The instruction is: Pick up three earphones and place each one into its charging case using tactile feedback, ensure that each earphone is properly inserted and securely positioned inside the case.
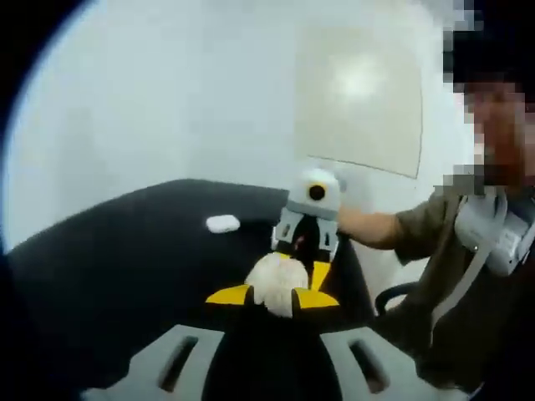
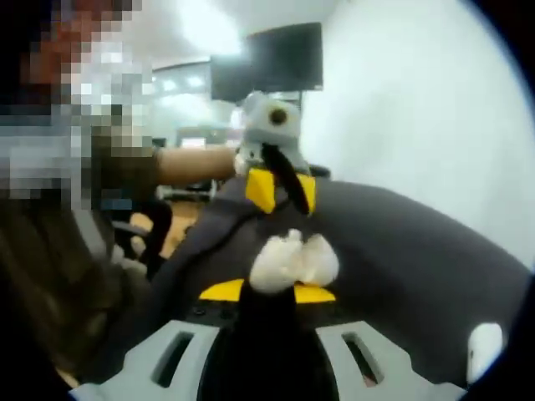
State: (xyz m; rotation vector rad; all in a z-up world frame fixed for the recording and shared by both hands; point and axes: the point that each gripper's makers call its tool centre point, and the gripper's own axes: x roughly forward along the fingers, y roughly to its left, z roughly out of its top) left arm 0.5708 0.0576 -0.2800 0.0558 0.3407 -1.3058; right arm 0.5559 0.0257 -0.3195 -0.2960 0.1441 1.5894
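Note:
A white rounded charging case (image 1: 276,280) sits between the yellow tips of my left gripper (image 1: 272,296), which is shut on it just above the black table (image 1: 125,259). My right gripper (image 1: 308,230) comes in from the far side, one yellow finger reaching down to the case. In the right gripper view the case (image 2: 292,261) looks two-lobed and stands just beyond my right gripper (image 2: 267,292); what lies between its tips is hidden. The left gripper (image 2: 280,190) faces it from behind the case. A second small white case (image 1: 222,223) lies on the table.
The small white case (image 2: 485,347) also appears at the table's (image 2: 401,251) near edge. A person's arm (image 1: 376,227) and body stand at the table's side. A chair (image 1: 393,296) is beside the table, and a dark monitor (image 2: 267,58) hangs behind.

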